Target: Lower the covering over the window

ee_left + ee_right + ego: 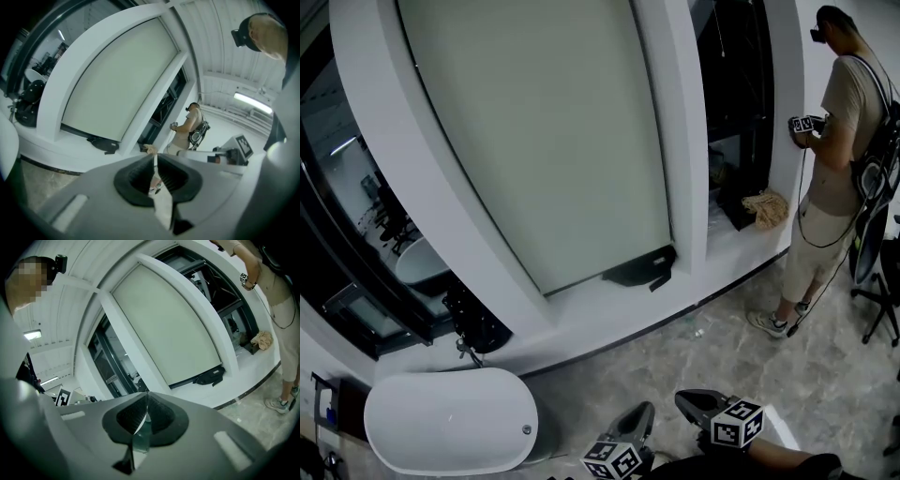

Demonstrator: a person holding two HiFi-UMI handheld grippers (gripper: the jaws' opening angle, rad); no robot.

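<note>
Pale blind (down) well beyond tongs

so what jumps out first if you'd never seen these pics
The big pale blind in the middle, drawn down almost to the sill, with a black object lying on the sill at its lower right corner. Next, a person standing at the dark window to the right, and a white oval tub at lower left, below the sill.
</note>
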